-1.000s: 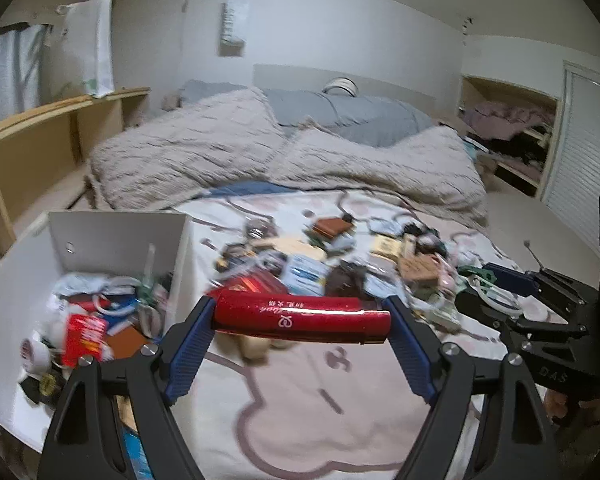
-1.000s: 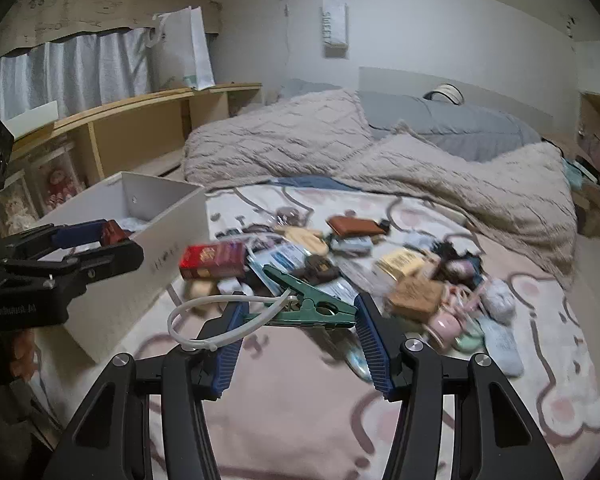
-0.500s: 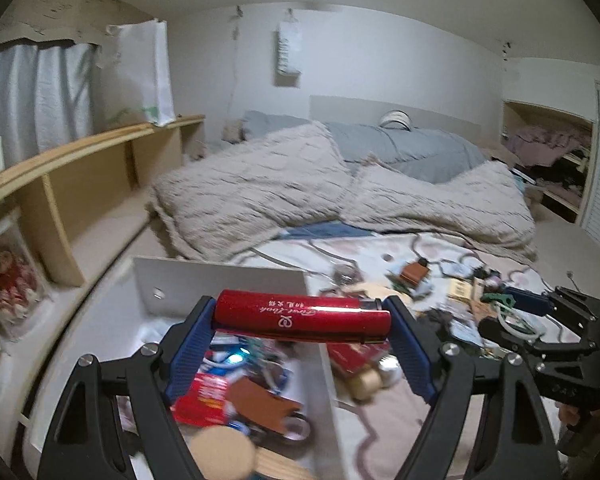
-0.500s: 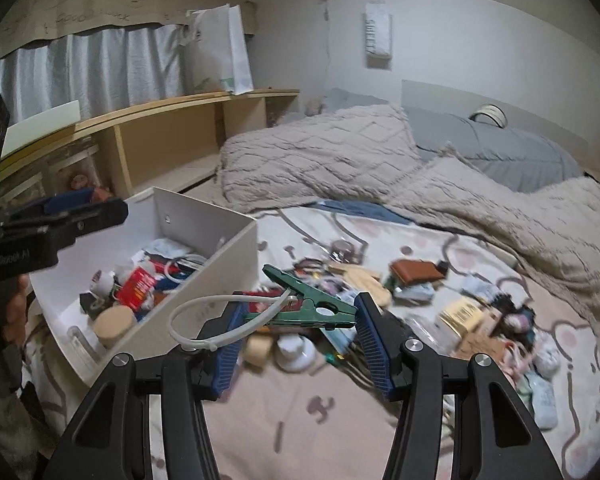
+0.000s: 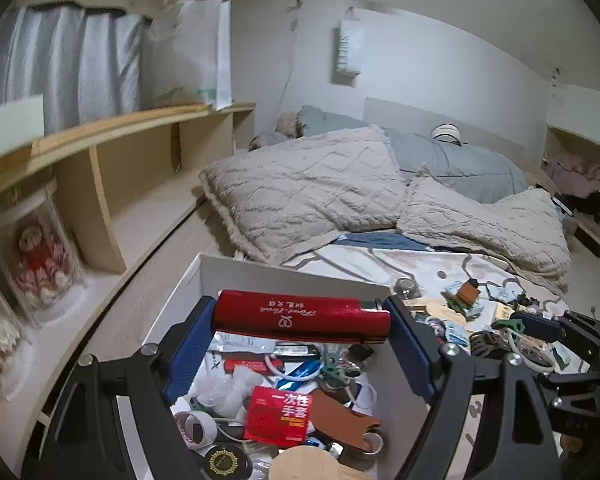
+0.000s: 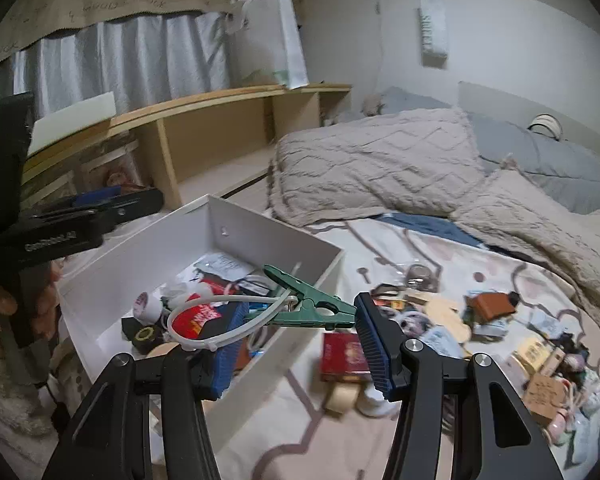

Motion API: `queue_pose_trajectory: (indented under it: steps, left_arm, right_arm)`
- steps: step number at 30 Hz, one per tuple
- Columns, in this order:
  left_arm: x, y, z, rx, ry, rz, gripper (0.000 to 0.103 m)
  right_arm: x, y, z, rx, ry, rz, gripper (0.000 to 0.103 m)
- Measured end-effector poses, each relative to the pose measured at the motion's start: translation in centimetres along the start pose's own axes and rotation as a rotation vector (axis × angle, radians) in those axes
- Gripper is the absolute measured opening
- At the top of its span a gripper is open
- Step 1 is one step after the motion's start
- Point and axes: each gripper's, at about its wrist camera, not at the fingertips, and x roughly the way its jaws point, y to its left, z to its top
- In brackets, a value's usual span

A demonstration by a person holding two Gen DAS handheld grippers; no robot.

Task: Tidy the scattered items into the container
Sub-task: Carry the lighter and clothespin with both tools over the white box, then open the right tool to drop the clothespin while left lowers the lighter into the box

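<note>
I am holding a red tube (image 5: 302, 316) crosswise in my left gripper (image 5: 300, 334), its two ends pressed between the blue pads (image 5: 190, 346). The tube is hanging right above the white box (image 5: 296, 276), over the things inside it. In the box are lying a red packet (image 5: 278, 416), a brown leather piece (image 5: 340, 420), a tape roll (image 5: 194, 430), a black round lid (image 5: 222, 460) and some white cables.

My right gripper (image 6: 300, 334) is holding a green clip (image 6: 308, 306) with a white cable tie (image 6: 220, 320) looped through it. The clip is lying across between the pads, which are standing at a middle width and pressing on it. It is hanging above the right wall of the box (image 6: 276, 236), partly over the inside.

To the right of the box, on the bed sheet (image 6: 380, 248), many small items (image 6: 452, 320) are lying scattered: a red book (image 6: 344, 356) just beside the box wall, a brown wallet (image 6: 492, 304) farther right, a key, small packets and tags. Behind the box a beige blanket (image 6: 380, 160) is lying on the bed, and to the left of the box a wooden shelf (image 6: 204, 120) is running along the wall.
</note>
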Motion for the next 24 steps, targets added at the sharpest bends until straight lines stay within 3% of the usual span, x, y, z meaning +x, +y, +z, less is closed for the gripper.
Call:
queue_pose_trajectory:
  steps: [14, 24]
  left_arm:
    - [2.1, 2.4, -1.5, -0.022, 0.079, 0.039, 0.083]
    - [1.6, 3.1, -1.7, 0.018, 0.099, 0.069, 0.083]
  right_arm:
    - [8.0, 3.6, 3.0, -0.011, 0.207, 0.115, 0.055]
    - [15.1, 3.6, 4.5, 0.057, 0.378, 0.12, 0.055]
